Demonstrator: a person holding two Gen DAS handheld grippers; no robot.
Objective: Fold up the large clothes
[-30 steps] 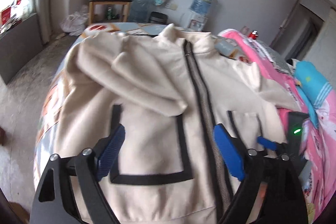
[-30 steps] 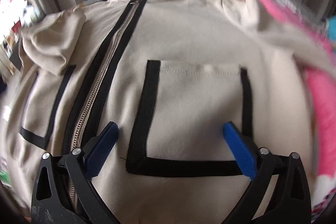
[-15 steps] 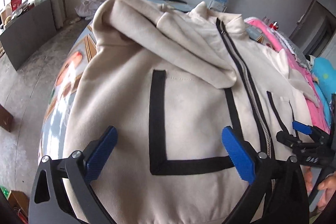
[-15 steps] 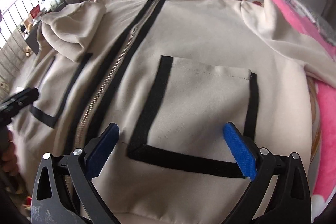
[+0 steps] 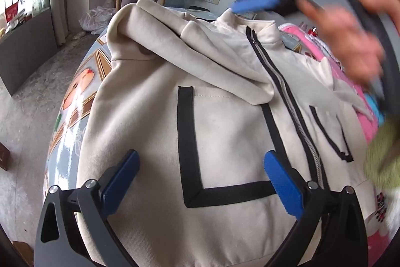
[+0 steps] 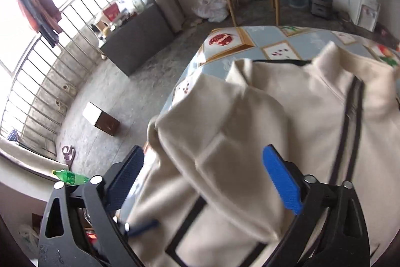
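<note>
Jacket [image 5: 225, 137], cream with black trim, lies zipped across the desk [image 5: 75, 101], filling mid-frame. We see the left gripper [image 5: 200, 177] gaping, empty, above its pocket. The right gripper [image 6: 202, 174], formerly over the other pocket, now hovers above the folded sleeve [image 6: 220, 131]; its jaws have just narrowed slightly, gripping nothing.
</note>
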